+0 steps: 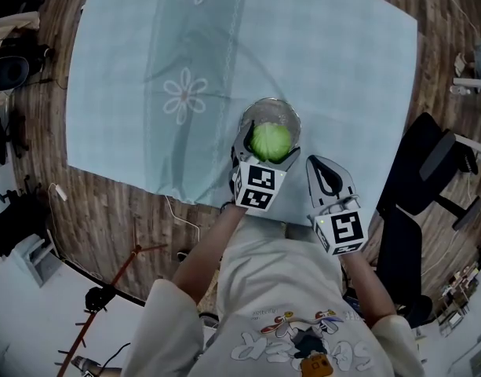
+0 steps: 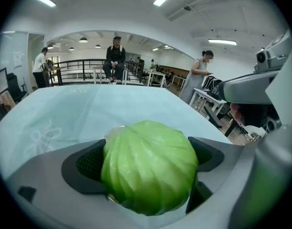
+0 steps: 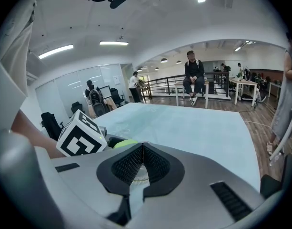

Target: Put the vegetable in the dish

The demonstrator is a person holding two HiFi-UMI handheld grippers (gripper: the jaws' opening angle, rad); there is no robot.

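Note:
A round green cabbage hangs over a clear glass dish on the pale blue cloth. My left gripper is shut on the cabbage, its two dark pads pressing the sides. In the left gripper view the cabbage fills the space between the jaws, and only a sliver of the dish rim shows behind it. My right gripper stays to the right of the dish, near the table's front edge, shut with nothing held. From the right gripper view a strip of cabbage shows beside the left marker cube.
The blue cloth with white flower prints covers the table; its front edge lies just below the grippers. A black chair stands at the right. People sit and stand in the room beyond the table's far end.

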